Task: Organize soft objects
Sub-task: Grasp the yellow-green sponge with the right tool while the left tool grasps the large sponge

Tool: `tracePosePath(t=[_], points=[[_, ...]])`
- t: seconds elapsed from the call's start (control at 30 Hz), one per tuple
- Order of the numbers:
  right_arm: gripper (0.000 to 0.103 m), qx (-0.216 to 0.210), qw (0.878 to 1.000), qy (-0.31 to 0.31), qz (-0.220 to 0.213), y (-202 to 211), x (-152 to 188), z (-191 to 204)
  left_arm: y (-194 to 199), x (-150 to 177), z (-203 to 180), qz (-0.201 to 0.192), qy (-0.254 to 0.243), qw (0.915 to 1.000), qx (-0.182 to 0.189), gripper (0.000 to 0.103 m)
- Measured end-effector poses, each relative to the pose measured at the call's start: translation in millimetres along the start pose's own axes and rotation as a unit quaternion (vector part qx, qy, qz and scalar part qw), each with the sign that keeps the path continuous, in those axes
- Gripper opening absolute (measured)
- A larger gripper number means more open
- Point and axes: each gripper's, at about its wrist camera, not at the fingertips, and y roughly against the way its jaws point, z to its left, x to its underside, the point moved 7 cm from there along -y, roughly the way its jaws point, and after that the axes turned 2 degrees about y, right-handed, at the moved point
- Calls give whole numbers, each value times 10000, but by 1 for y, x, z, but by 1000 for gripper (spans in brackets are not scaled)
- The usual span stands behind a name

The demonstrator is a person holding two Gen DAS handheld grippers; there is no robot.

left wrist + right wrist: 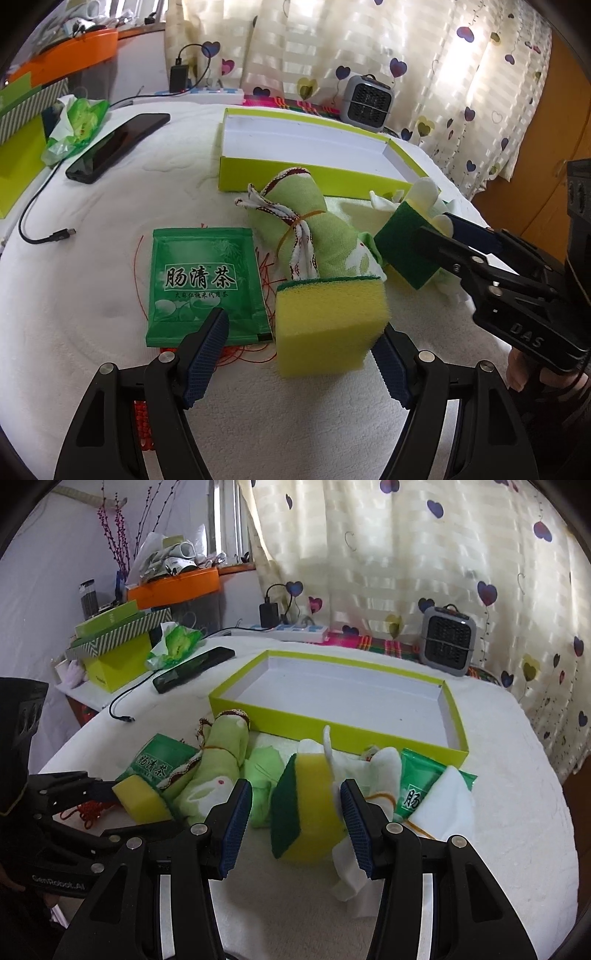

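The left gripper (303, 339) is wide open, and a yellow sponge (328, 325) sits between its fingers, close to the right one. Just past the left finger lies a green tea packet (205, 284) with Chinese writing, on top of red string (255, 356). The right gripper (295, 827) is open too, around a second sponge (306, 812) that stands on its edge, green side facing left. A white cloth (354, 867) crowds its right finger. Only the right view shows another green packet (417, 786) there. Further on lies a rolled green towel (314, 232) tied with a rubber band. Beyond it sits the lime box (332, 727), then a black phone (118, 146) and a small grey heater (448, 640).
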Motion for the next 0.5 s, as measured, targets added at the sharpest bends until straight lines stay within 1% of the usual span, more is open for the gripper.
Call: tracePosePath(t=[0.07,0.2,0.3,0.37,0.47,0.5], points=[[51,102,9999,29,82,-4,2,-4,-1,1,-1,7,-1,10000,-12,76],[51,153,9996,112,190,-9,8,-3,-2,0,-2,29,0,10000,-29,76],[50,497,9978,336,277,-11,12,-1,-2,0,-3,31,17,10000,-25,76],[39,472,9985,232,168,-4,11,-3,-2,-1,-2,30,14,10000,-26,76],[36,526,9986,15,60,6,12,-12,-2,-1,-2,26,5,10000,-35,75],[36,513,9986,-89,29,10,14,-16,-2,-2,-2,17,-2,10000,-18,71]])
